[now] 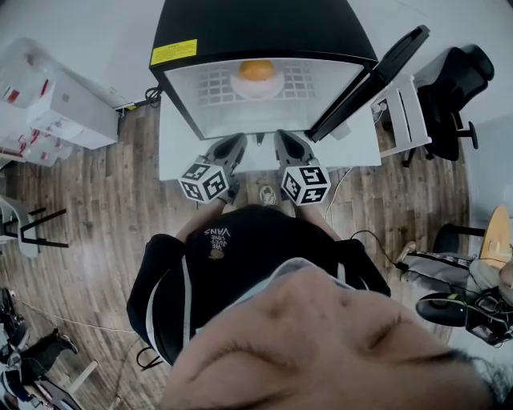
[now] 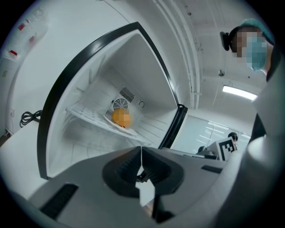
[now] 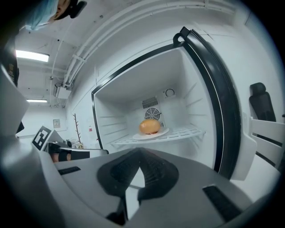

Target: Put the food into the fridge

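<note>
The food (image 3: 150, 126), a round orange-brown bun, sits on a white plate (image 3: 156, 134) in the middle of the wire shelf (image 3: 189, 132) inside the fridge (image 1: 256, 24). In the left gripper view a mosaic patch covers the bun. A round fan grille (image 3: 152, 113) is set in the back wall just behind it. The fridge is black outside and white inside, and its door (image 1: 373, 80) is swung wide open to your right. A yellow label (image 1: 174, 52) sits on the top front edge, but its print is too small to read.

The fridge stands on a white bench (image 1: 176, 152). You hold both grippers side by side in front of the open compartment, well apart from the food. Your left gripper (image 2: 141, 155) has its jaws pressed together with nothing between them. Your right gripper (image 3: 138, 156) is the same, with its jaws closed and empty. Each carries its cube of black-and-white square markers (image 1: 204, 181).

The black top (image 1: 240, 264) you wear has "VANS" printed on it.

White boxes (image 1: 56, 104) with red marks stand to your left on the wooden floor (image 1: 96, 208). A black office chair (image 1: 457, 80) stands to your right.
</note>
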Tool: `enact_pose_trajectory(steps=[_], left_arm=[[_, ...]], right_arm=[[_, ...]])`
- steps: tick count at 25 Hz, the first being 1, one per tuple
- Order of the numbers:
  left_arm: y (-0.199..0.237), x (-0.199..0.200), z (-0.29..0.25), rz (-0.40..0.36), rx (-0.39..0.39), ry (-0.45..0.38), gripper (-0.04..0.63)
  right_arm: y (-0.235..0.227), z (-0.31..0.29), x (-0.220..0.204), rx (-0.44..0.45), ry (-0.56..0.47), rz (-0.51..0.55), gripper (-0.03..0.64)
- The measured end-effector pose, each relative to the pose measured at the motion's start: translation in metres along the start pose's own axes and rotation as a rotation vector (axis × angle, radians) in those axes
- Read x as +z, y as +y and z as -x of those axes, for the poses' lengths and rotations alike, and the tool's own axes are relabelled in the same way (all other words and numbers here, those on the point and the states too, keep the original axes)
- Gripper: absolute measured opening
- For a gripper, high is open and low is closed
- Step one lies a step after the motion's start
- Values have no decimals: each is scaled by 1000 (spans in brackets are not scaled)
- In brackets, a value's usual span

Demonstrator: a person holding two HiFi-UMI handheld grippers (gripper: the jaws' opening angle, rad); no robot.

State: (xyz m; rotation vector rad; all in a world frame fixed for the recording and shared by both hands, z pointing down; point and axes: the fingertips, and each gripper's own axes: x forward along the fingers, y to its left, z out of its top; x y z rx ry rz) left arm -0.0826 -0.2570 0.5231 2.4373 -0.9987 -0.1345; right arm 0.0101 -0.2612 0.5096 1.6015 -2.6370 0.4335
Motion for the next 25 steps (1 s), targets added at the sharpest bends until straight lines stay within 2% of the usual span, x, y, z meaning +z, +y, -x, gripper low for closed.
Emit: enact_pose_trajectory(steps=[25], left_arm=[[-4,-5,14,-1,-6,3,18]], right_arm=[[9,9,-5,-17,4,12,12]])
